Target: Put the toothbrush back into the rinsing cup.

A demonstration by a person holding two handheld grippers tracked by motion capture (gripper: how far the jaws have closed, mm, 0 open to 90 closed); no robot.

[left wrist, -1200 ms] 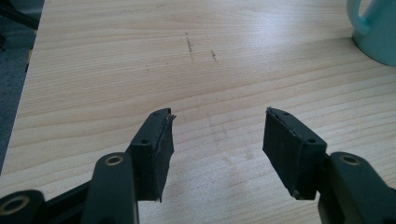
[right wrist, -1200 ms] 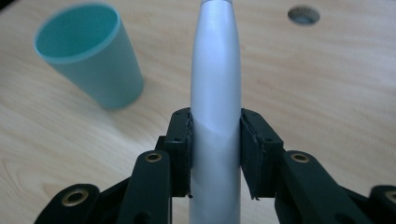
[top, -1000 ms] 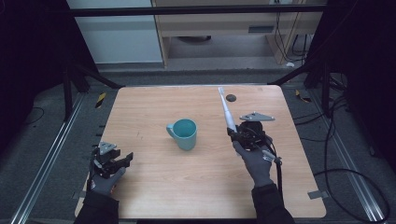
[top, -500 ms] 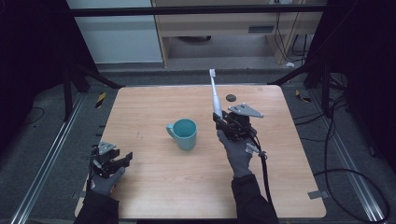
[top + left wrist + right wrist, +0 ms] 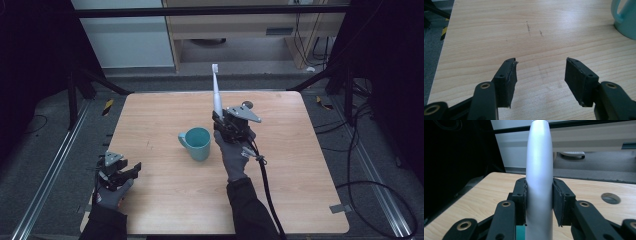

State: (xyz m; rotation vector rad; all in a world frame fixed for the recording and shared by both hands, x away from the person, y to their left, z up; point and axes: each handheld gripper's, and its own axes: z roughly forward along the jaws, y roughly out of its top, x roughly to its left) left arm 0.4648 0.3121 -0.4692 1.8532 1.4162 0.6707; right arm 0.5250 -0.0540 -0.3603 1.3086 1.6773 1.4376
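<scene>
A teal mug stands near the middle of the wooden table; its handle side edges into the left gripper view. My right gripper sits just right of the mug, shut on the handle of a white electric toothbrush that points up and away, brush head on top. In the right gripper view the toothbrush's thick body is clamped between both pads. My left gripper rests low at the table's front left, open, with bare wood between its pads.
A round hole lies in the tabletop near its far right corner. Cables trail on the floor to the right. A metal frame and shelving stand beyond the far edge.
My right gripper has carried the toothbrush left toward the mug and tipped it more upright. The left gripper has stayed put.
</scene>
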